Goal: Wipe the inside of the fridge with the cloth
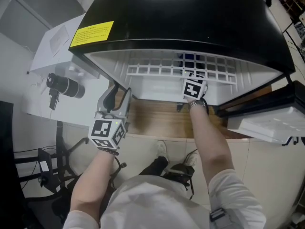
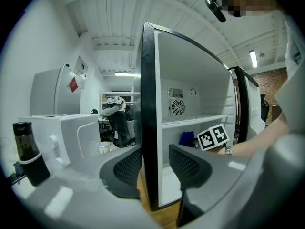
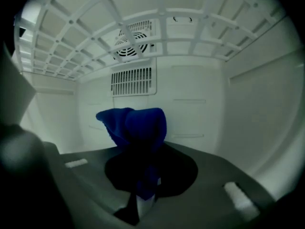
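The left forearm (image 1: 93, 180) is seen raised toward the left front corner of the fridge (image 1: 190, 23), elbow bent. The left gripper (image 1: 117, 97) is held there outside the fridge, pointed a little below level. Its jaws are kept wide apart and nothing is gripped. The black front edge of the fridge's left wall is framed in the gap, with clear space shown beside the right pad; contact on the other side cannot be judged.

Further right, the right forearm (image 1: 212, 137) is stretched almost straight over the wooden top (image 1: 157, 120) in front of the fridge, and the wrist is passed through the fridge opening. The right gripper (image 3: 143, 175) is carried under the white rack (image 1: 181, 70), deep inside the fridge and aimed at its back wall. Its jaws are nearly closed and clamped on the blue cloth (image 3: 136, 128), which is bunched upright above the tips. The cloth is seen before the fridge's back wall, below the vent (image 3: 133, 82); whether it touches that wall cannot be told.
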A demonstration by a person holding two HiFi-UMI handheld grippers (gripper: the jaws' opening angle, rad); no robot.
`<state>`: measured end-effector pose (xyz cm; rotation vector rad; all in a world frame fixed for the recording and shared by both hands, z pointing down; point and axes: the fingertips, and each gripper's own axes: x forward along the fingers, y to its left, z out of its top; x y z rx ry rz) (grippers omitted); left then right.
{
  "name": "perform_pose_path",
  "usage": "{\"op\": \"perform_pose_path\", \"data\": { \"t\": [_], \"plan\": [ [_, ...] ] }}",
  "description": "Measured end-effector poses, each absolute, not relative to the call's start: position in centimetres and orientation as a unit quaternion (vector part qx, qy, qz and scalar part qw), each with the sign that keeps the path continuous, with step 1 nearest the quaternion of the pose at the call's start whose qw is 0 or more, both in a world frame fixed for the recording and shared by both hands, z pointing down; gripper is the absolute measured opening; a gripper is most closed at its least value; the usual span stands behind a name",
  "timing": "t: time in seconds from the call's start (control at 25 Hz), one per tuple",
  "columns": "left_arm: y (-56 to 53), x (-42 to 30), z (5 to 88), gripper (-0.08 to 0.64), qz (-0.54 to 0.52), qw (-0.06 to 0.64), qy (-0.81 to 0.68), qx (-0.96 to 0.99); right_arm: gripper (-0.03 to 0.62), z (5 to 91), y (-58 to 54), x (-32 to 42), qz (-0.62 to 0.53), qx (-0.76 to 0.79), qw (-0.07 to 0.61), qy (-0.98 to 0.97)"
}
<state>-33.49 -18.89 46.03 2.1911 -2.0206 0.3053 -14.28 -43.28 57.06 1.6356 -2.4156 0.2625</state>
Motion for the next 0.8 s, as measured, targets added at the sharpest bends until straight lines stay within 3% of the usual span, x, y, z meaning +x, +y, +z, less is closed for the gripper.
{"op": "perform_pose_path", "data": {
  "t": [0.8],
  "plan": [
    [-18.9, -33.6, 46.1, 0.172, 0.108, 0.072, -0.678, 0.723, 0.038, 57.2, -44.5, -6.9, 0.099, 0.634, 0.128, -0.756]
  ]
}}
